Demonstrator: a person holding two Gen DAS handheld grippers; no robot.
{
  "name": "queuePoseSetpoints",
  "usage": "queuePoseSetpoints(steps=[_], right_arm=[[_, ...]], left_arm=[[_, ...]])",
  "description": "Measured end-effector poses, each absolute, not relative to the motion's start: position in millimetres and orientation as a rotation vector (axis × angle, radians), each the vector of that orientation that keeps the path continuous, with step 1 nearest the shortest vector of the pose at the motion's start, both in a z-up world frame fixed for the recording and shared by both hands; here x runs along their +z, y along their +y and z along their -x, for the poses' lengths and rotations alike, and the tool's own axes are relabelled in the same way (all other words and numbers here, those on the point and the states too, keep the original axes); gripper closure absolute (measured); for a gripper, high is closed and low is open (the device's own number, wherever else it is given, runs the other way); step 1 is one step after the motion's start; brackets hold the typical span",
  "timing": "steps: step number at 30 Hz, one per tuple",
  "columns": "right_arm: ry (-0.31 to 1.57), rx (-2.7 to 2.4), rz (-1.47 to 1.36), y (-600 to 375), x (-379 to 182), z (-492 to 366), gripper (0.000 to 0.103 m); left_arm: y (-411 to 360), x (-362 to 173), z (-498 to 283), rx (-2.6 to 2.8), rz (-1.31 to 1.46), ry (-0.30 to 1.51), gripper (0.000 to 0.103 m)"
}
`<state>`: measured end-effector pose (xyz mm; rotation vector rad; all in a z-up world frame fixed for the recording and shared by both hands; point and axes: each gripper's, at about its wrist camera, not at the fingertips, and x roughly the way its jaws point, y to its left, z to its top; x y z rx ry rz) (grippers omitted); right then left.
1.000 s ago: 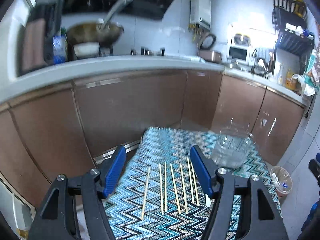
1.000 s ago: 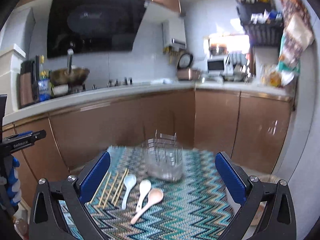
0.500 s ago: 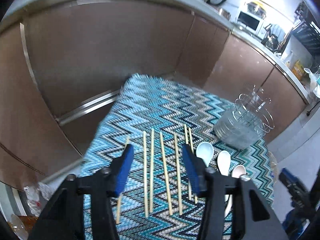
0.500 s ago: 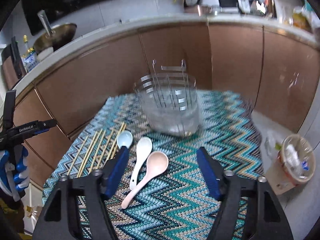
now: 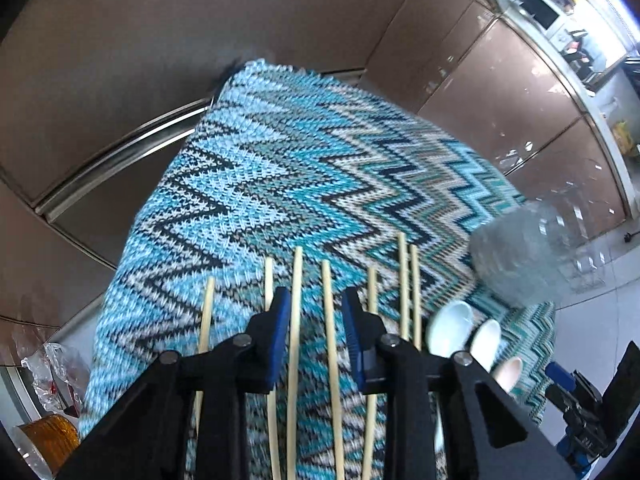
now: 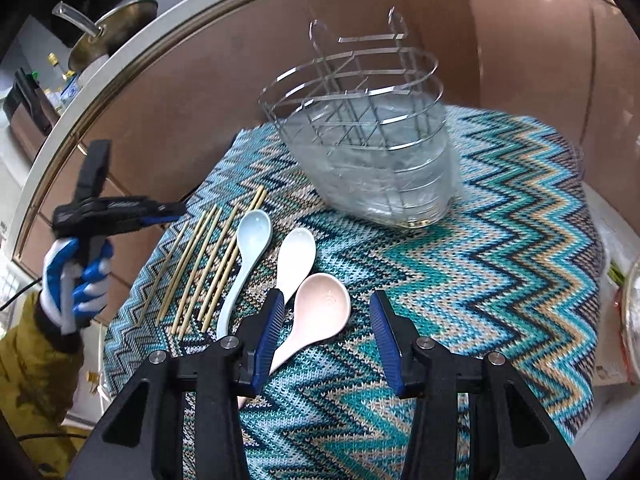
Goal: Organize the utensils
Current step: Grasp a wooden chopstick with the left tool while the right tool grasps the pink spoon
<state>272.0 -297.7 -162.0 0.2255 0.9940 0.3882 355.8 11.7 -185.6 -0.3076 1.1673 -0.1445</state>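
Several pale wooden chopsticks point(image 5: 372, 312) lie side by side on a blue chevron cloth point(image 5: 304, 168). My left gripper point(image 5: 316, 320) points down over them, its jaws closing with two chopsticks point(image 5: 295, 304) between the blue pads, not pressed. In the right wrist view a light blue spoon point(image 6: 253, 232), a white spoon point(image 6: 297, 254) and a pink spoon point(image 6: 322, 306) lie beside the chopsticks point(image 6: 200, 264). My right gripper point(image 6: 328, 322) hangs over the pink spoon's bowl, jaws closing, pads clear of it. A wire utensil holder point(image 6: 360, 140) stands behind.
Brown cabinet doors point(image 5: 200, 40) surround the small cloth-covered table, whose edges drop off close on all sides. A gloved hand point(image 6: 76, 280) holds the left gripper at the table's left. A plastic bag point(image 5: 48, 368) and an amber jar point(image 5: 48, 436) sit low on the left.
Both grippers came down and tilted toward the table, from facing the kitchen to hovering over the utensils. Both pairs of jaws narrowed from wide open.
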Motion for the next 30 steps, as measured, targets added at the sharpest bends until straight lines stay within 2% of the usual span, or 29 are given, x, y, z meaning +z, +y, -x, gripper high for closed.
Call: queuePoseSetpoints(steps=[13, 22, 26, 30], right_arm=[[1.078, 0.437, -0.217, -307.3, -193.6, -293.9, 0.060], [1.110, 0.528, -0.274, -308.4, -211.9, -310.2, 0.081], [1.123, 0.571, -0.259, -300.3, -215.7, -308.9, 0.095], [1.111, 0.548, -0.231, -291.8, -211.0, -304.2, 0.097]], left_arm=[[3.8, -218.0, -385.4, -0.119, 0.273, 1.244, 0.095], [1.8, -218.0, -384.1, -0.083, 0.270, 1.231, 0.098], [4.4, -213.6, -377.7, -0.072, 0.278, 1.212, 0.098], [8.3, -191.4, -362.3, -0.083, 0.279, 1.164, 0.098]])
